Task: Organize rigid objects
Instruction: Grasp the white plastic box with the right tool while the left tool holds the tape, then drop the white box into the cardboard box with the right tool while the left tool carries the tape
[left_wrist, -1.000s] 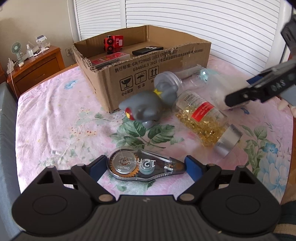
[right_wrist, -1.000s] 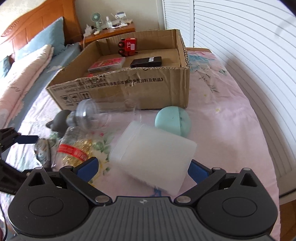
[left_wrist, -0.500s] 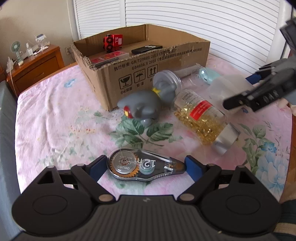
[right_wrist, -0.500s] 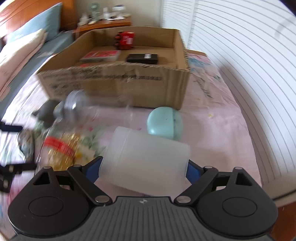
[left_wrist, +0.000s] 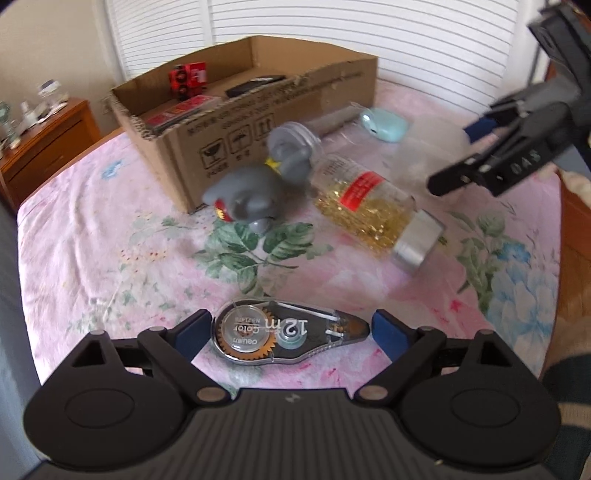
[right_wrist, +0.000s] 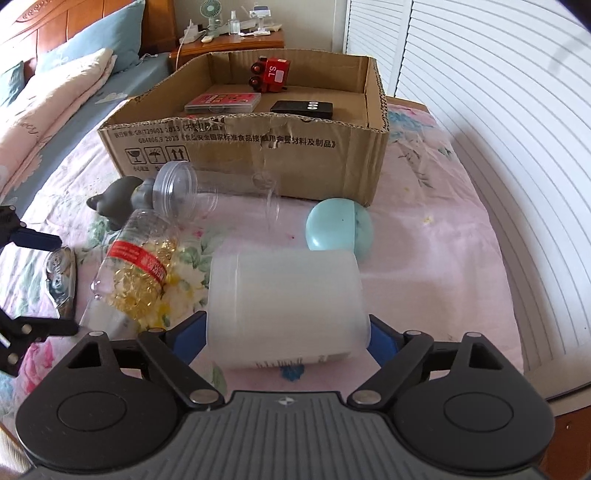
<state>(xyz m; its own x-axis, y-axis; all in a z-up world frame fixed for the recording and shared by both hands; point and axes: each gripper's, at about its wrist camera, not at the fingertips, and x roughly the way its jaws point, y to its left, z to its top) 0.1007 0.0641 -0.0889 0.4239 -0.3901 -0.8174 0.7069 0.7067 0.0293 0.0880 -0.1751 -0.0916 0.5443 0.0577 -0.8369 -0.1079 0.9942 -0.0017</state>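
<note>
My left gripper (left_wrist: 290, 332) is open around a correction tape dispenser (left_wrist: 288, 334) that lies on the pink floral cloth; its pads stand just off each end. My right gripper (right_wrist: 286, 332) holds a white translucent jar (right_wrist: 284, 306) between its pads, which touch its sides. A cardboard box (right_wrist: 258, 144) stands behind, holding a red toy train (right_wrist: 269, 74), a red card case (right_wrist: 221, 103) and a black flat box (right_wrist: 301, 109). A capsule bottle (left_wrist: 369, 203), a grey toy (left_wrist: 251, 195), a clear tube (right_wrist: 221, 188) and a teal egg (right_wrist: 338, 229) lie in front of it.
A wooden nightstand (right_wrist: 229, 40) with a small fan and bottles stands behind the box. Pillows and a quilt (right_wrist: 55, 85) lie to the left. White louvred doors (right_wrist: 498, 92) run along the right. The table's right edge (right_wrist: 517, 369) is close to my right gripper.
My right gripper has closed in around the white jar and the jar has turned square between the pads. My left gripper stays around the tape dispenser.
</note>
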